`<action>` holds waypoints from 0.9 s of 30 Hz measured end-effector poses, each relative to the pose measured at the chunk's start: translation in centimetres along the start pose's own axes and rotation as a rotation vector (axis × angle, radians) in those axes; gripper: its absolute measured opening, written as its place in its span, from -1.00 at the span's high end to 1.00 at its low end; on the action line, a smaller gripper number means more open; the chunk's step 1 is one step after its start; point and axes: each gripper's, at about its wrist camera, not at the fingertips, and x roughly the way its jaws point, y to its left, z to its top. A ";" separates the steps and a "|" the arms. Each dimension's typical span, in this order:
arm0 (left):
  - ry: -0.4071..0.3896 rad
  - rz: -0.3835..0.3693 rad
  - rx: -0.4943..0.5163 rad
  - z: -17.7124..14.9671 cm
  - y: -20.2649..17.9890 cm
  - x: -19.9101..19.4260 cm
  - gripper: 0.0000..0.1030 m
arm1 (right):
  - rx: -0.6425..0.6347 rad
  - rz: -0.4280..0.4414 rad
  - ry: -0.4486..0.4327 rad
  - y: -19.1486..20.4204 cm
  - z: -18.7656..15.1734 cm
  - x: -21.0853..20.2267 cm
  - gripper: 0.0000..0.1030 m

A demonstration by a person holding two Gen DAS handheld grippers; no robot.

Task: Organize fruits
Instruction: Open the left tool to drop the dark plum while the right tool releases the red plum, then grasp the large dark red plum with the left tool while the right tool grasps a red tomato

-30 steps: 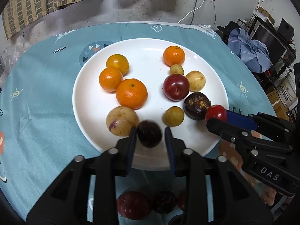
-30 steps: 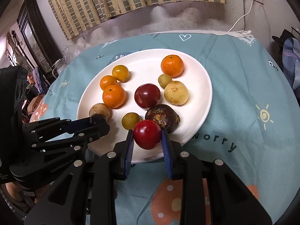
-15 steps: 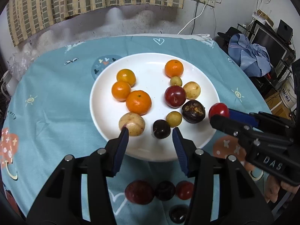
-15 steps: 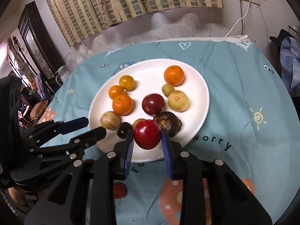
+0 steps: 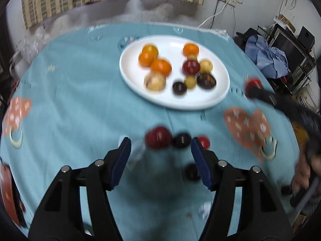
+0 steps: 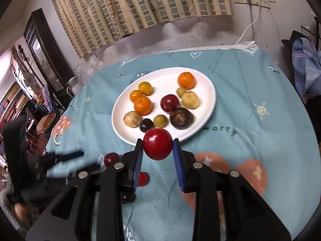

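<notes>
A white plate (image 6: 208, 108) holds oranges, yellow fruits, a red plum, a small dark fruit (image 6: 146, 125) and a wrinkled dark one. My right gripper (image 6: 157, 143) is shut on a round red fruit (image 6: 157, 147), held over the cloth just in front of the plate's near rim. In the blurred left wrist view my left gripper (image 5: 160, 143) hovers with its jaws opening and nothing pressed between the pads. Below it on the cloth lie a dark red plum (image 5: 158, 137), a dark fruit (image 5: 181, 140), a small red fruit (image 5: 203, 142) and another dark one (image 5: 191, 171).
A teal patterned cloth (image 6: 250, 140) covers the round table. The right gripper with its red fruit (image 5: 253, 83) reaches in from the right of the left wrist view. A striped curtain and wall sit behind, with furniture and blue clothing (image 5: 268, 58) beside the table.
My left gripper let go of the small dark fruit on the plate, widened its jaws and drew back over the loose fruits on the cloth. The right gripper lifted back with the red fruit.
</notes>
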 end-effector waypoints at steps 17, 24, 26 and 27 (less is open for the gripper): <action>0.048 0.021 -0.008 -2.7 0.2 -0.8 -0.25 | -0.027 -0.050 -0.014 0.3 0.0 0.1 -0.59; 0.059 0.006 -0.018 -0.1 0.2 2.5 -0.25 | 0.039 -0.050 -0.017 -0.8 -4.5 -4.1 -0.59; 0.061 0.009 -0.024 0.7 0.3 3.4 -0.25 | 0.046 -0.052 -0.007 -0.9 -5.1 -4.3 -0.59; 0.062 0.010 -0.025 1.1 0.3 3.9 -0.25 | 0.048 -0.056 -0.002 -0.9 -5.4 -4.4 -0.59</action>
